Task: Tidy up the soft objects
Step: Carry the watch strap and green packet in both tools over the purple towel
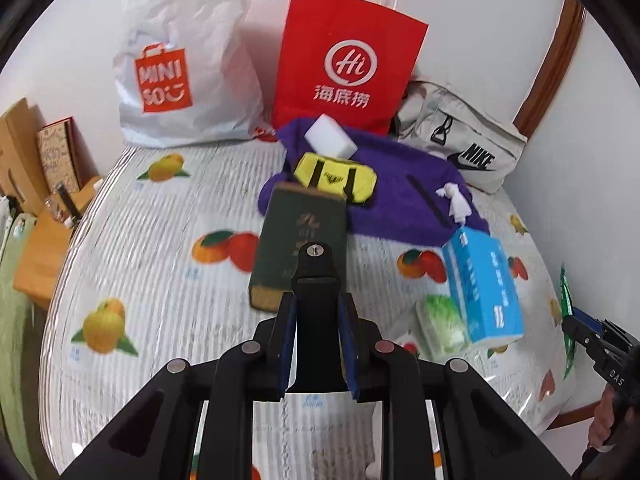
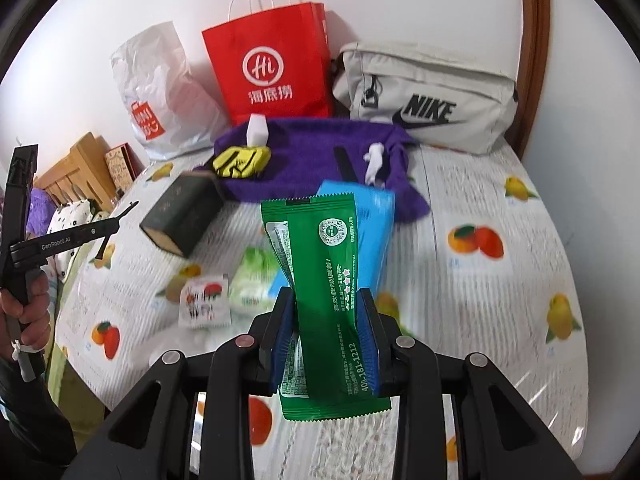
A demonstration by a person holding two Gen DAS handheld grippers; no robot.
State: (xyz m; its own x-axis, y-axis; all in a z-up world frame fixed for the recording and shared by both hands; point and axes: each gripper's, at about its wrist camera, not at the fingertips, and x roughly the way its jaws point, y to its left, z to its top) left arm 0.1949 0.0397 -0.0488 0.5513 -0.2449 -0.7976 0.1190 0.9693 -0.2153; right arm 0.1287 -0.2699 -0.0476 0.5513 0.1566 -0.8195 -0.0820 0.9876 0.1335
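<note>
desk (image 1: 168, 216): round top under a fruit-print cover, filling the middle of both views.
red paper bag (image 1: 348, 60): upright at the far edge, upper centre of the left wrist view.
white Miniso bag (image 1: 180, 64): upright just left of the red paper bag.
grey Nike bag (image 2: 424, 100): upper right of the right wrist view, against the wall.
purple towel (image 1: 392, 188): spread flat in front of the bags; on it lie a white sponge block (image 1: 330, 136), a yellow pouch (image 1: 336, 178) and a small knotted white tissue (image 1: 454, 200).
dark green book (image 1: 300, 240): lying flat at centre frame, its far end at the towel's edge.
blue tissue pack (image 1: 484, 284): right of centre in the left wrist view, one end at the towel.
green snack packet (image 2: 324, 288): centre of the right wrist view, standing lengthwise between the fingers, top above the tips, bottom below them.
right gripper (image 2: 325, 328): fingers closed narrow, blue pads pressing both sides of the green snack packet, held above the desk.
left gripper (image 1: 318, 344): fingers closed narrow on a black holder (image 1: 316, 320) with a screw on top, above the near end of the book.
</note>
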